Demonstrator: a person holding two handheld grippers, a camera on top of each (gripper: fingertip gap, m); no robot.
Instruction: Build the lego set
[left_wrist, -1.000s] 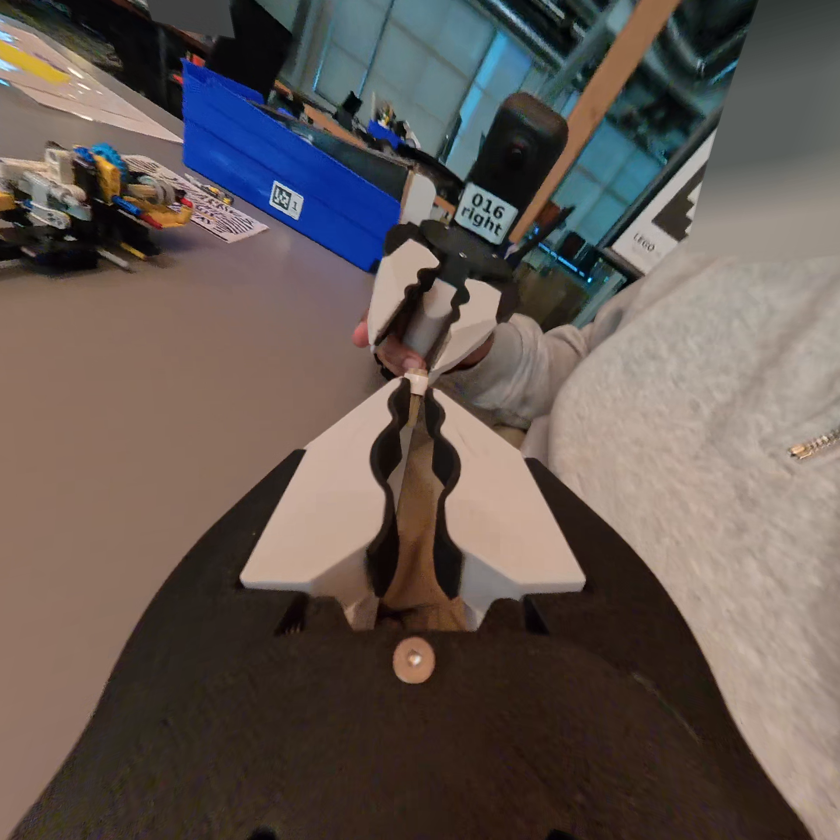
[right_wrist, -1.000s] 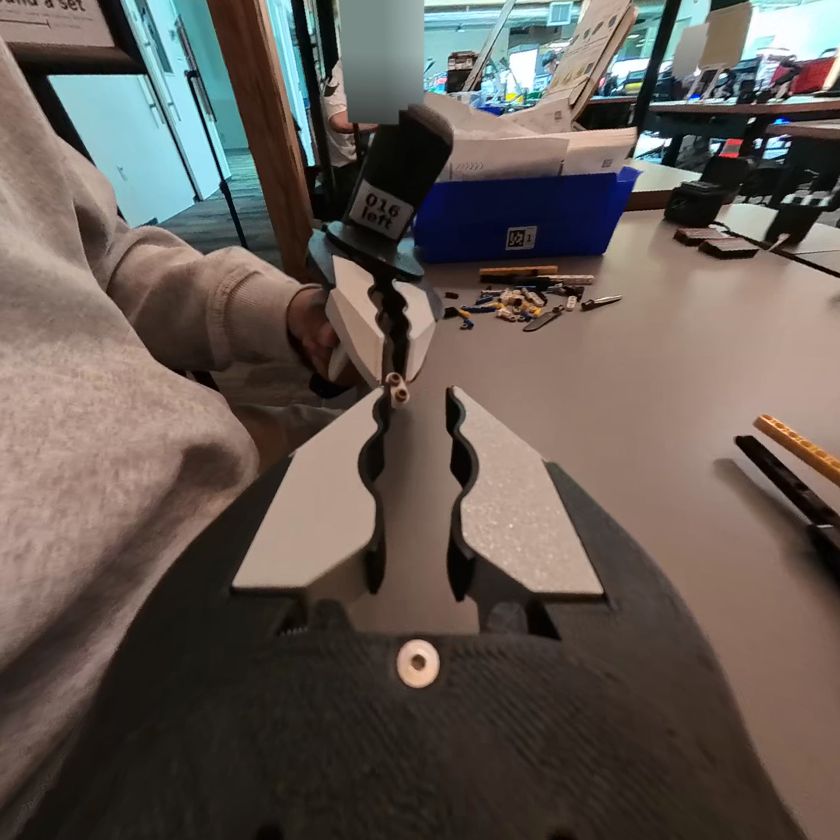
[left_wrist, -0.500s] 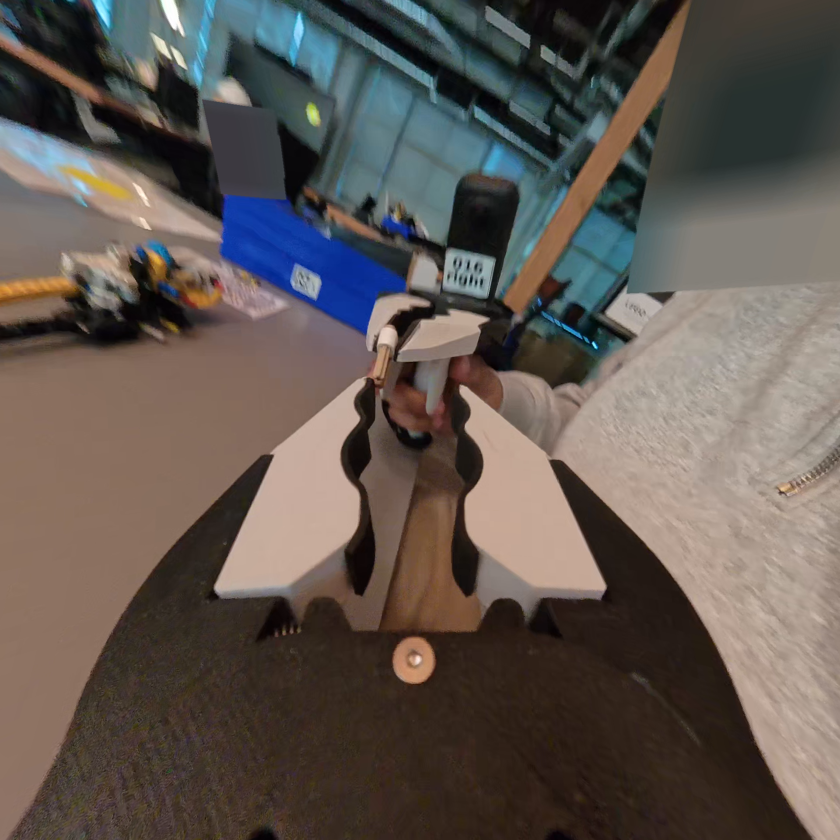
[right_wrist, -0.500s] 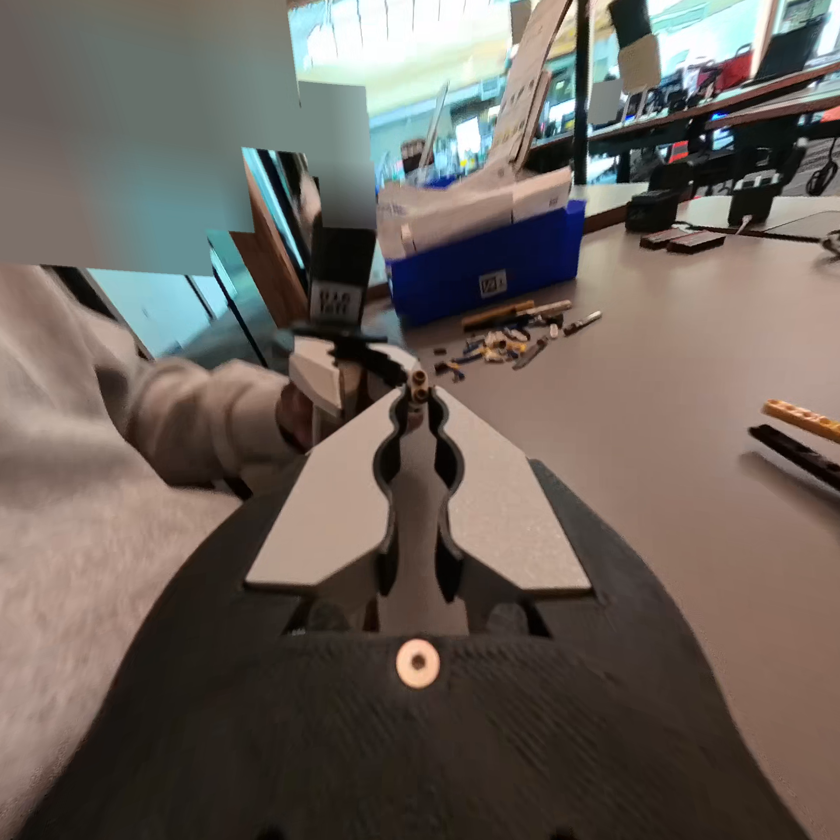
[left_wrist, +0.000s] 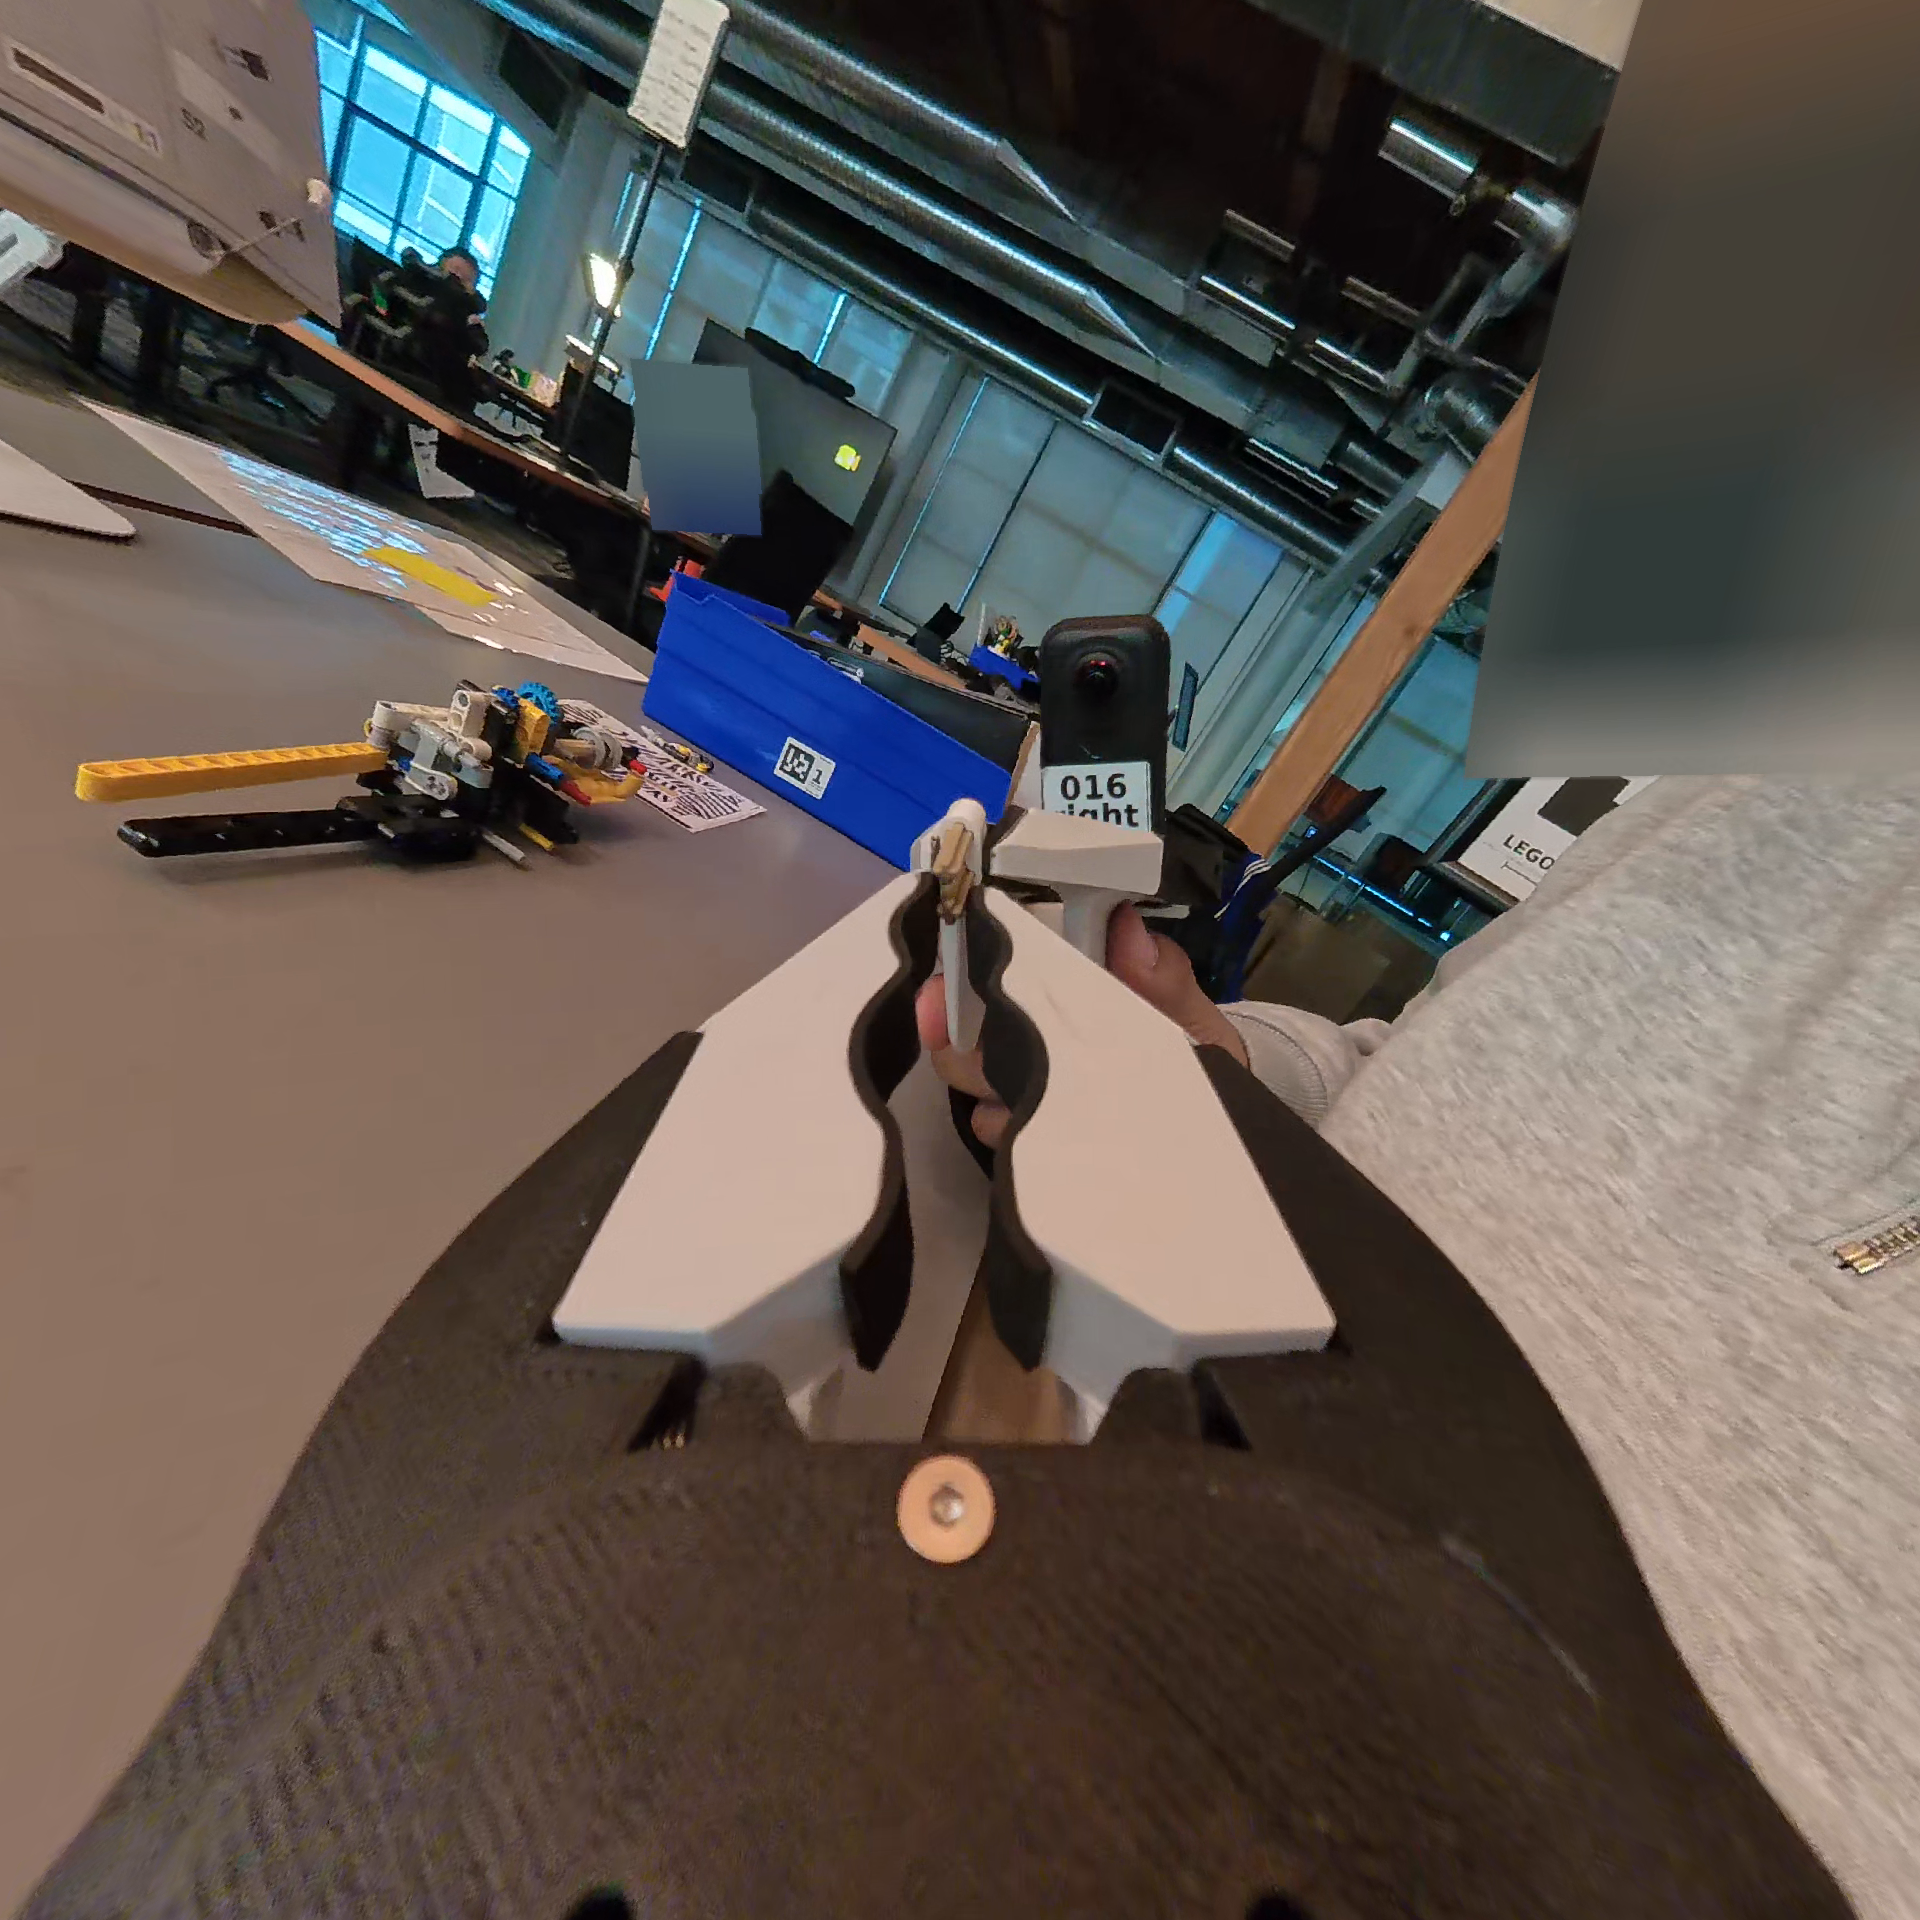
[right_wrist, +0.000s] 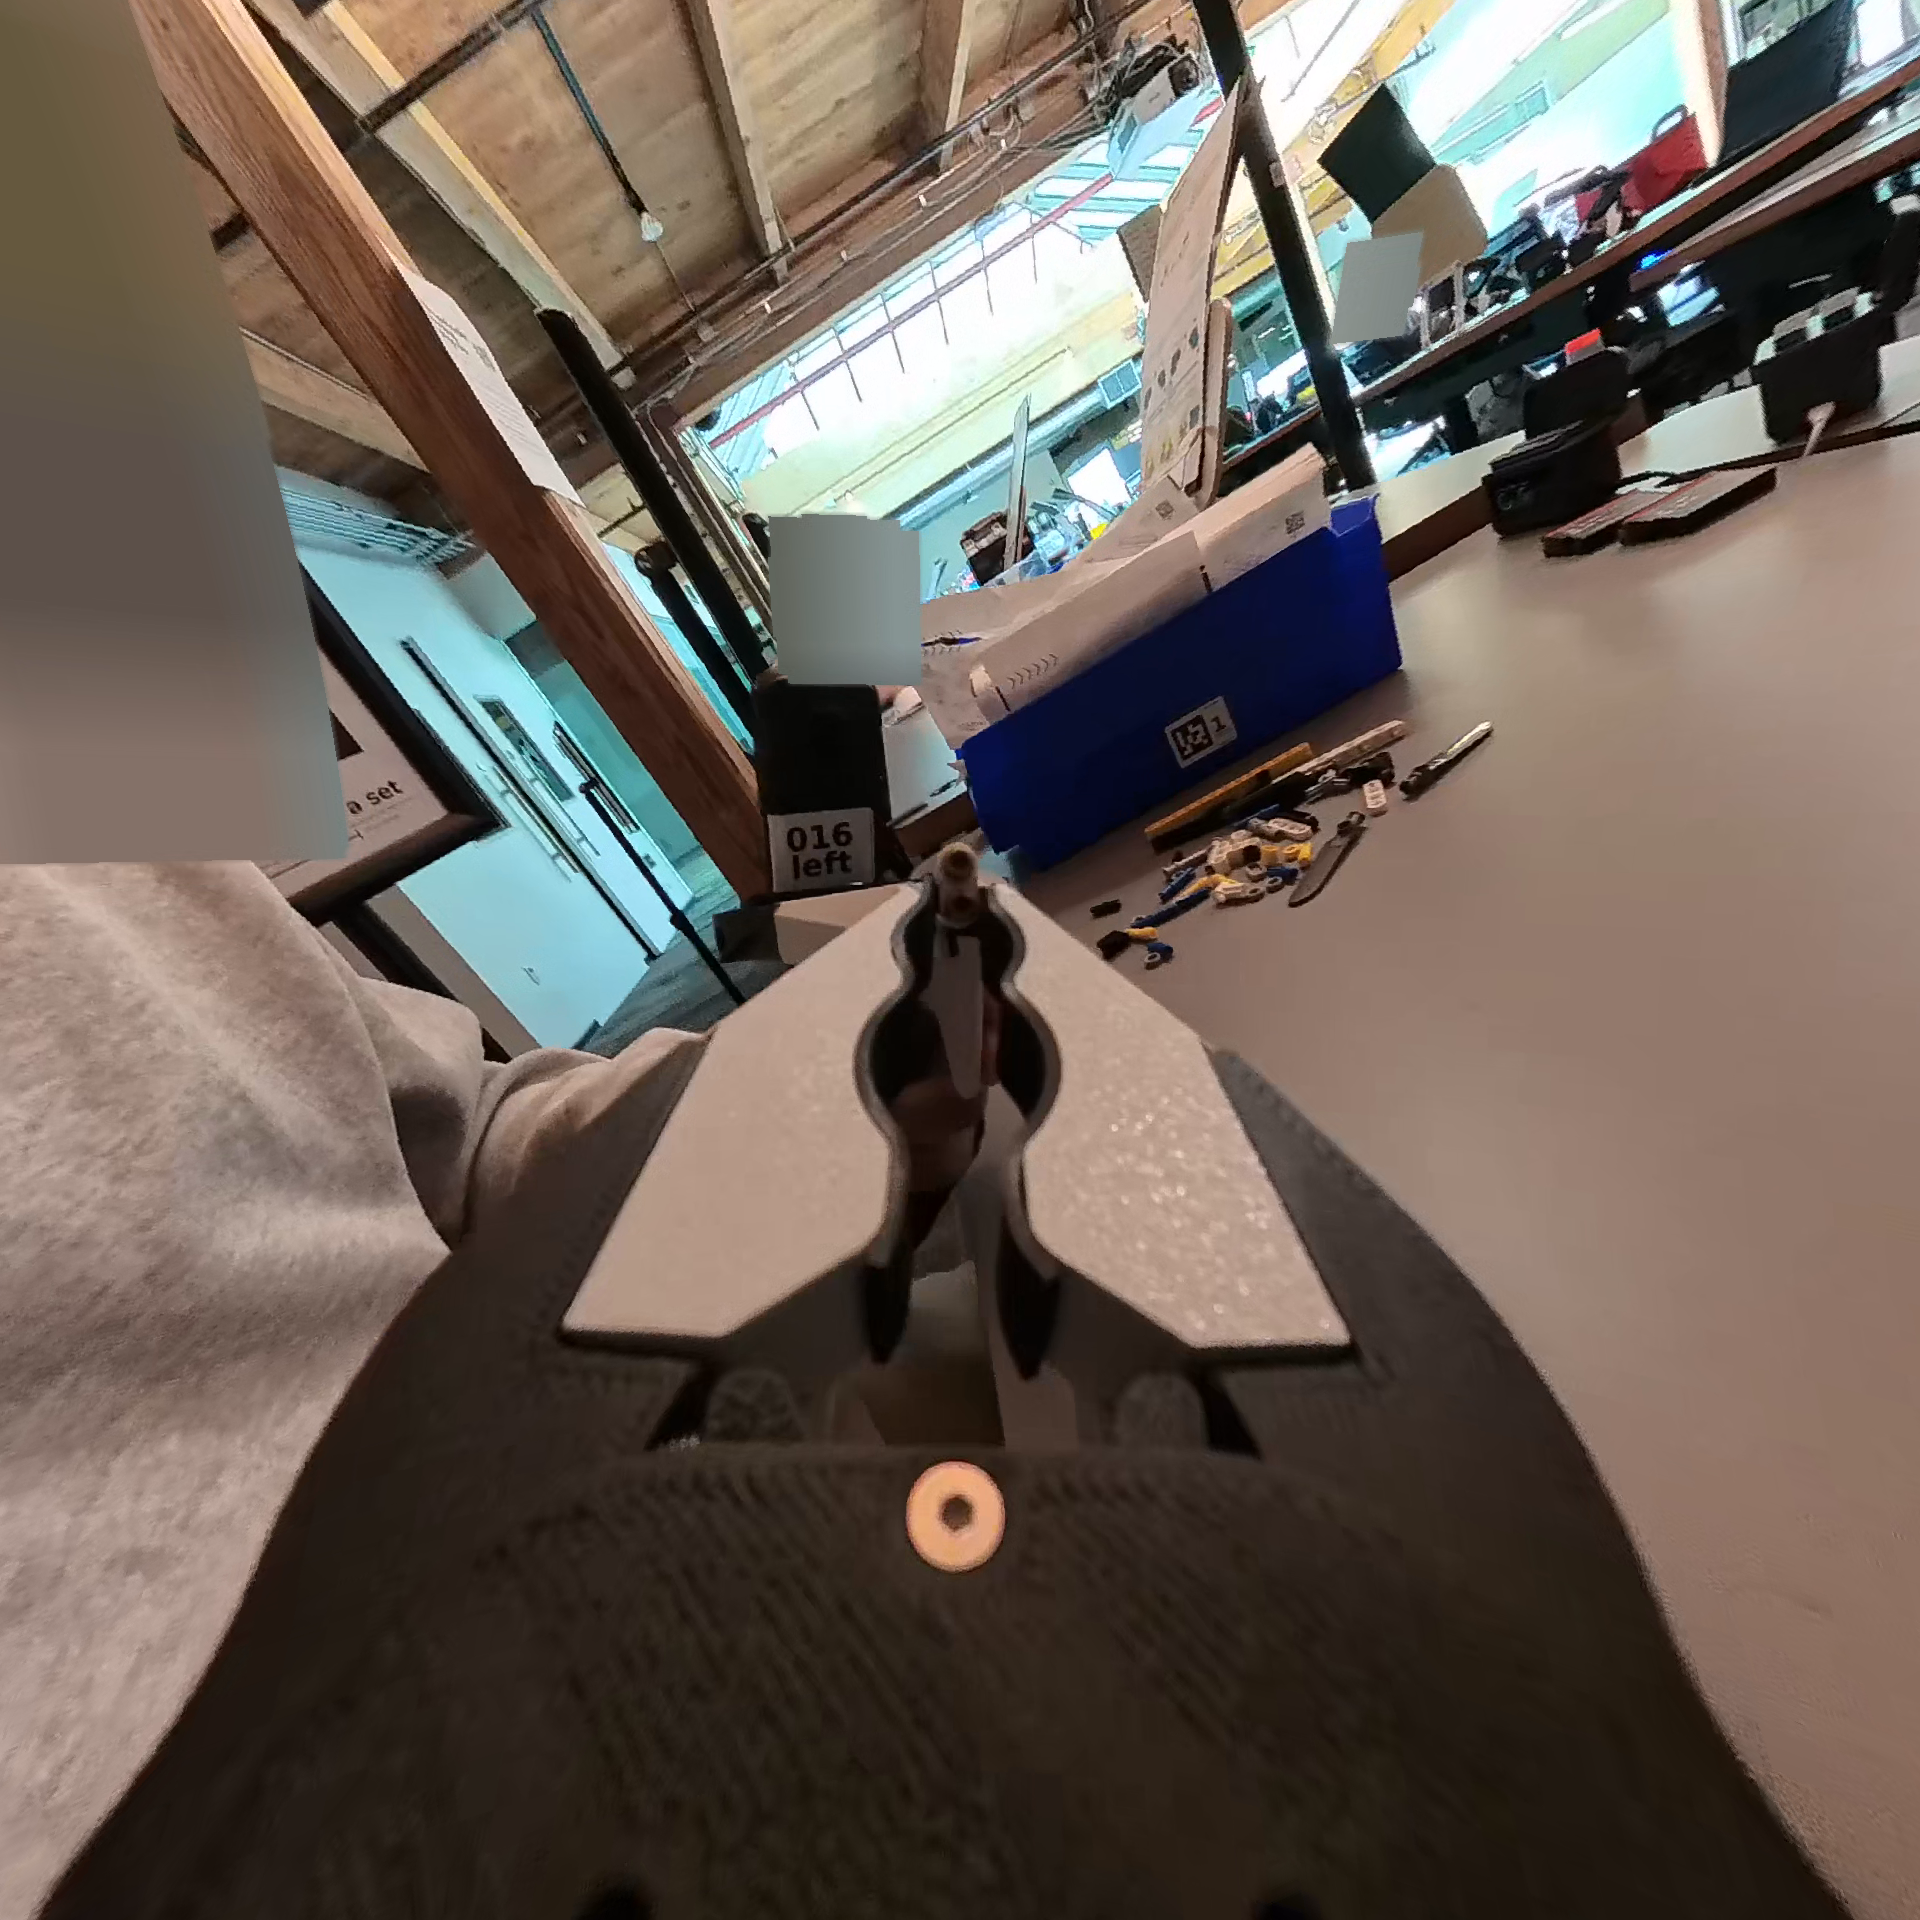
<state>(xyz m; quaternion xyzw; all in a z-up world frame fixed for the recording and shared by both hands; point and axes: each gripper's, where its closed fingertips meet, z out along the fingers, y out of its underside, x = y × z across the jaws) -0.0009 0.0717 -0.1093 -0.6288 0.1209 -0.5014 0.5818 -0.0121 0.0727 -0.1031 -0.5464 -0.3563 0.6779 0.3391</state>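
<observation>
A small tan lego pin (left_wrist: 951, 871) sits pinched at the meeting tips of two hand-held grippers, raised above a grey table (left_wrist: 312, 1039). The left gripper (left_wrist: 951, 899) has its fingers drawn nearly together, clenched at the tips on the pin; the right gripper (right_wrist: 954, 894) is likewise closed on the same piece, which pokes out just past its fingertips. On the far left of the left wrist view, a half-built lego model (left_wrist: 457, 764) with a long yellow beam (left_wrist: 223, 774) and a black beam (left_wrist: 249, 831) rests on the table, near a blue bin (left_wrist: 831, 748). In the right wrist view, loose lego parts (right_wrist: 1262, 847) lie scattered in front of the blue bin (right_wrist: 1184, 717). A person's grey sleeve (right_wrist: 208, 1091) fills the near left.
</observation>
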